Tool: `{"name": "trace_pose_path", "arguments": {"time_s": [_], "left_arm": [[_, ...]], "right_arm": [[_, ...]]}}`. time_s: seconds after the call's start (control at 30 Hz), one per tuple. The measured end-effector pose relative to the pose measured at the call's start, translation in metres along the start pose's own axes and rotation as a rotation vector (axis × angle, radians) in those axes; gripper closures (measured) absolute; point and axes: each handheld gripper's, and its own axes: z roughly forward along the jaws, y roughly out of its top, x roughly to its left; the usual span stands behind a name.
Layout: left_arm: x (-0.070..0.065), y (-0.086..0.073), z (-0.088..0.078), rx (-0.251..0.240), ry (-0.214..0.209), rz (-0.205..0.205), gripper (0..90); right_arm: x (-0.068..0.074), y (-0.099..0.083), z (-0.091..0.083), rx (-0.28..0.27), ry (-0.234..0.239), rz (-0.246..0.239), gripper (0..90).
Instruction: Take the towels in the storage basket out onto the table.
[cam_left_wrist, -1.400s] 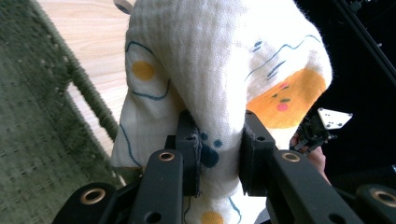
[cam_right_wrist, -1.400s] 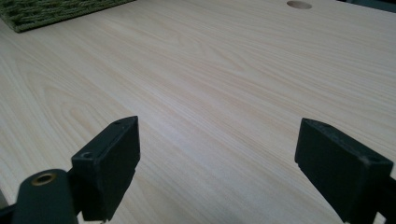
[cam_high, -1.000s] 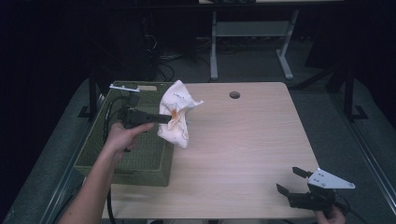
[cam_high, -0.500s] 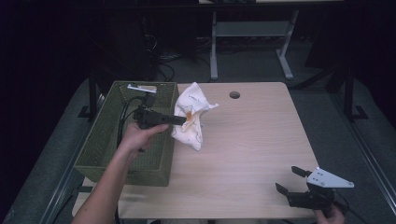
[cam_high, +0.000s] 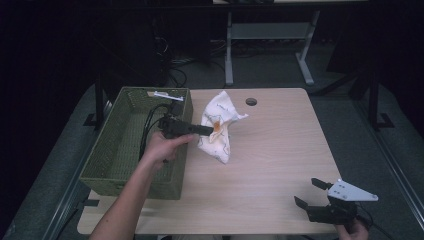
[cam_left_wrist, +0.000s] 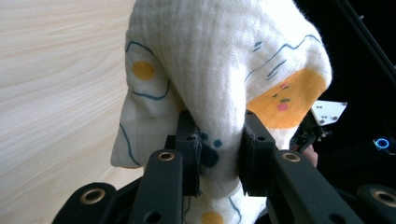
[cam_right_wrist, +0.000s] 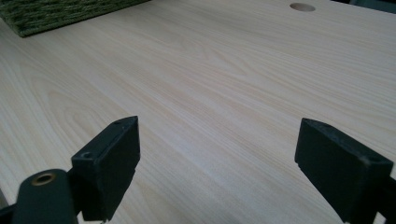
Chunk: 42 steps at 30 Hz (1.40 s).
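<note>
We saw L gripper (cam_high: 214, 130) clamped on white printed cloth (cam_high: 220, 125), just right of green woven basket (cam_high: 125, 165); R gripper (cam_high: 312, 194), well apart from basket, jaws wide apart.

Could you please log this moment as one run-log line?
left gripper: shut on printed cloth, above table beside green basket | right gripper: open, empty, near table's front edge

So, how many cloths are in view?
1: a white printed cloth, pinched in the left gripper, hangs over the table beside the green basket. The basket floor is partly hidden.
</note>
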Motion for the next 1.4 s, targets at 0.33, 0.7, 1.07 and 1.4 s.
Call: {"name": "trace_pose_path", "arguments": {"time_s": [0.33, 0.7, 1.07, 1.4], "left_arm": [[0.0, 0.004, 0.016, 0.004, 0.0, -0.006, 72.9], [0.002, 0.005, 0.031, 0.016, 0.022, -0.013, 72.7], [0.001, 0.004, 0.054, 0.044, 0.027, -0.009, 72.2], [0.001, 0.005, 0.072, 0.053, 0.033, -0.009, 72.2]], "right_arm": [[-0.001, 0.0, 0.0, -0.003, -0.001, 0.002, 13.8], [-0.001, 0.0, -0.001, -0.002, 0.001, 0.006, 13.8], [-0.001, -0.001, -0.001, 0.0, -0.002, 0.008, 13.8], [-0.002, 0.0, -0.002, -0.005, -0.002, 0.008, 13.8]]}}
